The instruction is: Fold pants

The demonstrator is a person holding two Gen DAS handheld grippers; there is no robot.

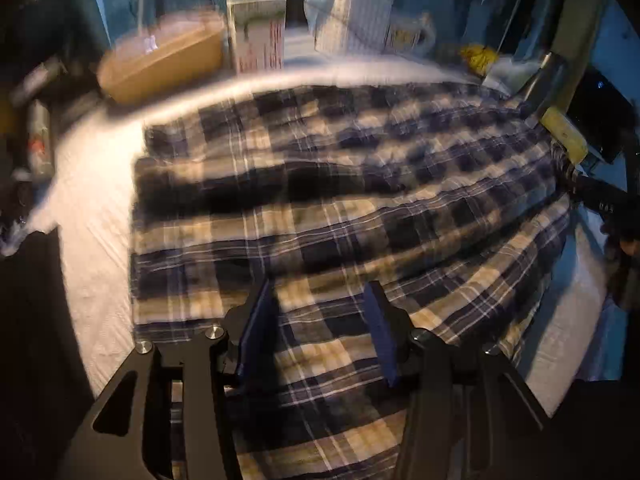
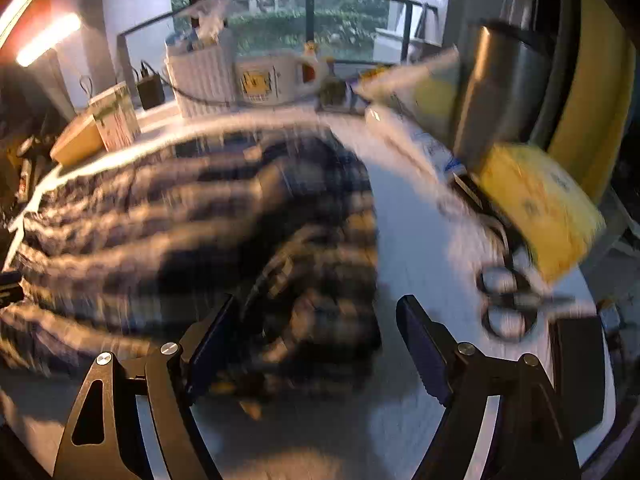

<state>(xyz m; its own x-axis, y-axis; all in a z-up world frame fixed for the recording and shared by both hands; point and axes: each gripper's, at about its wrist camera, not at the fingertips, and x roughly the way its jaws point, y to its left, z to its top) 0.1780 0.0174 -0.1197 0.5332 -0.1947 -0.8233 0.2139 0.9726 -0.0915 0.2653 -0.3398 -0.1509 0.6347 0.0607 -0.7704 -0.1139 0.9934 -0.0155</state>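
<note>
Navy, cream and white plaid pants (image 1: 340, 208) lie spread in folded layers on the white table (image 1: 92, 240). My left gripper (image 1: 320, 312) hovers over their near part, its blue pads apart with only flat cloth showing below the gap. In the right wrist view the same pants (image 2: 192, 232) are blurred and fill the left and middle. My right gripper (image 2: 320, 328) stands open wide above the pants' right end, the left finger over the cloth and the right finger over bare table. Nothing is gripped by either one.
Behind the pants stand a tan box (image 1: 168, 64), a white carton (image 1: 256, 32) and a white basket (image 2: 204, 76). Scissors (image 2: 508, 300), a yellow pack (image 2: 540, 216) and a metal cylinder (image 2: 504, 92) crowd the right side. Bottles (image 1: 40, 136) line the left edge.
</note>
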